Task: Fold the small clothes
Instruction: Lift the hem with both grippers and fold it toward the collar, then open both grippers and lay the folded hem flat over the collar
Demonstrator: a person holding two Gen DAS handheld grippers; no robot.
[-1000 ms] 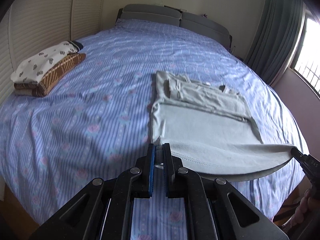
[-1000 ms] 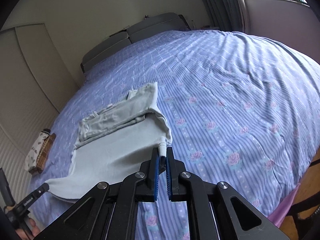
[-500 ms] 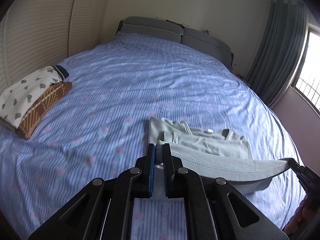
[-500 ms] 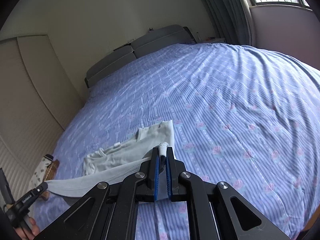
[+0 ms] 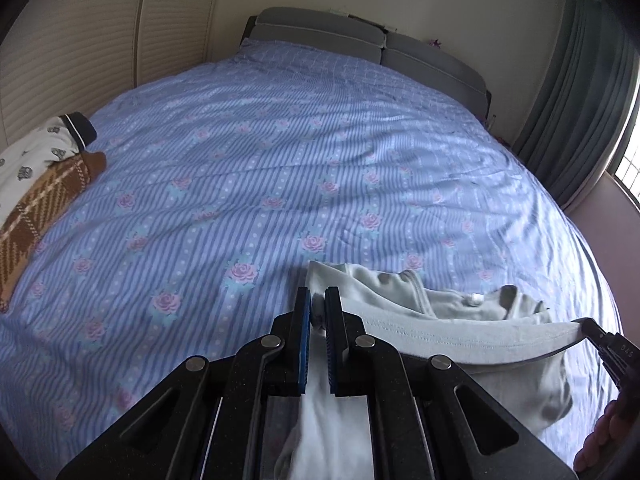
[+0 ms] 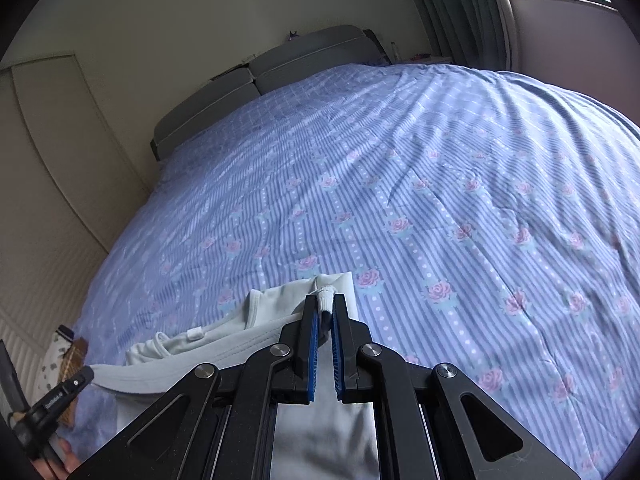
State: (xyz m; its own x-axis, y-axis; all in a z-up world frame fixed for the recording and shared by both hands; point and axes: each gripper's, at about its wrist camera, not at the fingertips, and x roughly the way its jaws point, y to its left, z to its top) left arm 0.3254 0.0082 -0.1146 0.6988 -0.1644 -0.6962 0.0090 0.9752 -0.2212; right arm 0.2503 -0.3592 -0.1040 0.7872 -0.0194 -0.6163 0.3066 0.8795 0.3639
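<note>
A pale grey-green shirt (image 5: 460, 308) lies on the blue striped bed, its hem lifted and stretched between both grippers. My left gripper (image 5: 318, 300) is shut on the hem's left corner, with cloth hanging down between its fingers. My right gripper (image 6: 326, 300) is shut on the other hem corner; a nub of cloth sticks out above its tips. In the left wrist view the right gripper's tip (image 5: 592, 330) shows at the far right, pinching the taut hem. The shirt's (image 6: 224, 340) collar end with a small white tag lies flat beyond the raised hem.
A folded stack, a white printed garment (image 5: 28, 160) over a brown plaid one (image 5: 44, 208), sits at the bed's left edge. A grey headboard (image 5: 360, 40) is at the far end. Curtains (image 5: 576, 120) and a window are on the right. A hand (image 5: 608, 440) shows at the lower right.
Both grippers carried the shirt's hem forward over the shirt toward its collar end. Less of the shirt's body shows beyond the hem. The folded stack slid to the left edge of the view.
</note>
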